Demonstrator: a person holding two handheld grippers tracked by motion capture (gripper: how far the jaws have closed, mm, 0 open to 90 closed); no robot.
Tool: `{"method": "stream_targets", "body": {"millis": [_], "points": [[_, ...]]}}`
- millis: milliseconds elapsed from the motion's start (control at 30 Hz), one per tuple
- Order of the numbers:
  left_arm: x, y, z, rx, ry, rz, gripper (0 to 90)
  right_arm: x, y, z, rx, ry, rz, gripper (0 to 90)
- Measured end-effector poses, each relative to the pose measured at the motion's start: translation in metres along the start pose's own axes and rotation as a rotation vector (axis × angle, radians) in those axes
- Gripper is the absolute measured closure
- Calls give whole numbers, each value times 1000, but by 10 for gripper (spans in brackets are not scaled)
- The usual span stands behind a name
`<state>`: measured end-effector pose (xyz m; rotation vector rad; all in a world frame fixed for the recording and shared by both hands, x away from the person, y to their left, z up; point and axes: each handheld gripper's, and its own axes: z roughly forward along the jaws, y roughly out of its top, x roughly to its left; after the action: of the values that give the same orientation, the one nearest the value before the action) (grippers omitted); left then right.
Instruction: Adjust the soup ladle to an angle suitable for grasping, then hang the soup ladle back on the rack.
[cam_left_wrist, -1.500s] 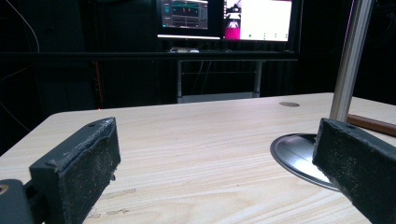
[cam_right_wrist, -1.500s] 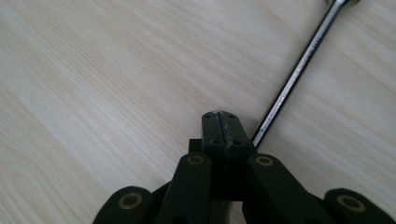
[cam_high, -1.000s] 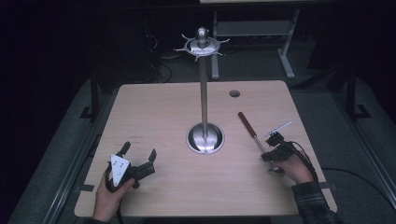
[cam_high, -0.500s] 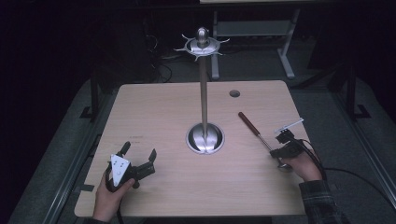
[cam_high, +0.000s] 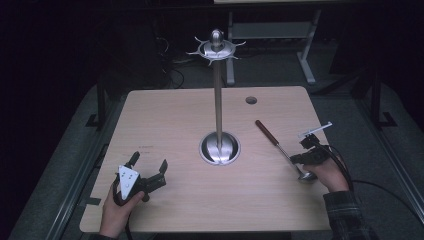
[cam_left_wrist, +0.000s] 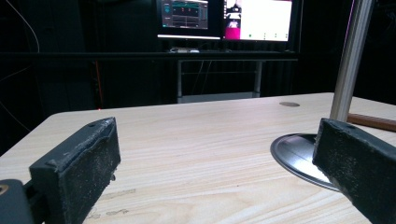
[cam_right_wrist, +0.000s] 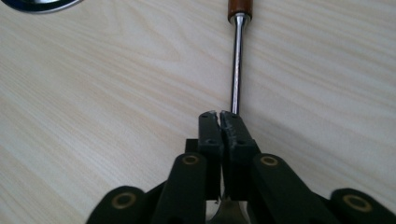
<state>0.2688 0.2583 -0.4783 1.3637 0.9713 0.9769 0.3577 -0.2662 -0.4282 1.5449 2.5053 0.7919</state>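
Observation:
A ladle with a brown wooden handle lies flat on the right side of the wooden table, bowl end toward the person. My right gripper hovers over the shaft near that bowl. In the right gripper view its jaws are pressed together, and the steel shaft runs out from under their tips. A tall steel stand with a hooked crown rises from a round base at mid-table. Near the front left corner my left gripper rests wide open with nothing between its jaws.
A round cable hole sits near the table's far right edge. The left gripper view shows the stand's base, the ladle's handle and lit monitors beyond the far edge. Dark floor surrounds the table.
My right gripper has drifted a little to the right and farther from the person along the ladle. The ladle, the stand and the left gripper have stayed put.

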Motion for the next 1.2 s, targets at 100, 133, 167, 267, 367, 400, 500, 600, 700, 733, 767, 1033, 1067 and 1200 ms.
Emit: {"method": "stream_targets", "body": {"millis": [100, 133, 167, 267, 367, 400, 500, 600, 700, 733, 767, 1033, 1067, 1200], "points": [[-1, 0, 0, -6, 0, -7, 3, -1, 5, -1, -12, 3, 4, 798], [-1, 0, 0, -6, 0, -7, 3, -2, 7, -1, -20, 1, -5, 787], [-1, 0, 1, -7, 0, -7, 3, -2, 9, -2, -27, 2, -9, 776], [-1, 0, 0, -6, 0, -8, 3, -2, 17, -3, -30, -5, -13, 756], [0, 0, 0, -7, -1, -7, 3, -1, 26, -2, -25, -4, -24, 736], [-1, 0, 0, -5, 0, -7, 3, 0, 32, 0, -18, -8, -35, 721], [0, 0, 0, -6, 0, -8, 3, 1, 38, 1, -23, -11, -47, 712], [0, 0, 0, -5, 0, -8, 3, 2, 47, 5, -12, -21, -65, 693], [0, 0, 0, -6, -1, -9, 3, 2, 56, 10, -4, -27, -74, 680], [0, 0, 0, -5, -1, -8, 3, 2, 59, 12, 2, -34, -79, 674], [0, 0, 0, -5, -1, -8, 3, 2, 61, 14, 4, -35, -84, 672], [0, 0, 0, -4, -3, -10, 3, -3, 74, 26, 16, -38, -83, 654], [0, 0, 1, -2, -3, -9, 3, -4, 75, 27, 17, -40, -85, 653], [-1, 0, 1, -6, -5, -8, 3, -5, 84, 30, 20, -52, -87, 645]]}}
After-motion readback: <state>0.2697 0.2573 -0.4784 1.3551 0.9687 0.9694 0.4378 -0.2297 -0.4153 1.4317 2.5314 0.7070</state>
